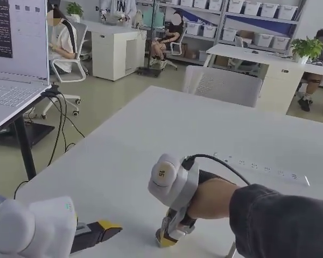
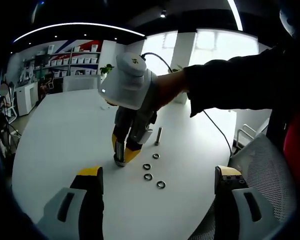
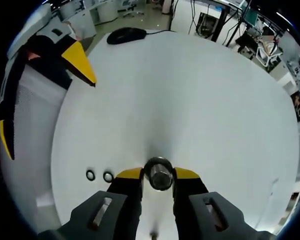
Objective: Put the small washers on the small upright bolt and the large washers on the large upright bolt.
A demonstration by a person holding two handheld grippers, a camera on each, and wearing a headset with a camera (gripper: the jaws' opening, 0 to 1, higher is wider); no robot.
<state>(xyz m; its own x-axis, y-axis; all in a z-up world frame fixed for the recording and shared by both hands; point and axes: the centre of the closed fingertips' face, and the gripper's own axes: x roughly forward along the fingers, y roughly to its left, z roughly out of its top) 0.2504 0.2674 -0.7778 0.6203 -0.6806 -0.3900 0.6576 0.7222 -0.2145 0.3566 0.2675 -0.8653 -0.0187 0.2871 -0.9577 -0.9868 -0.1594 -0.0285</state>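
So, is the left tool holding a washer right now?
No, the left tool is open with nothing between its jaws, and the washers lie loose on the white table.

Washers (image 2: 148, 176) too small to size; bolt (image 3: 158, 175) mostly behind jaws.

This is an open-plan office that doubles as a lab. Far beyond the right claw (image 1: 166, 240) stand grey metal shelving racks (image 1: 242, 18) loaded with white lidded plastic storage bins (image 1: 269, 9). Nearer it are white box-shaped desks (image 1: 116, 51) and white mesh swivel chairs (image 1: 79, 32) with seated people (image 1: 167, 42). Far left of the claw sits an open silver laptop (image 1: 11, 94). Leafy green potted plants (image 1: 307, 48) top the desks.
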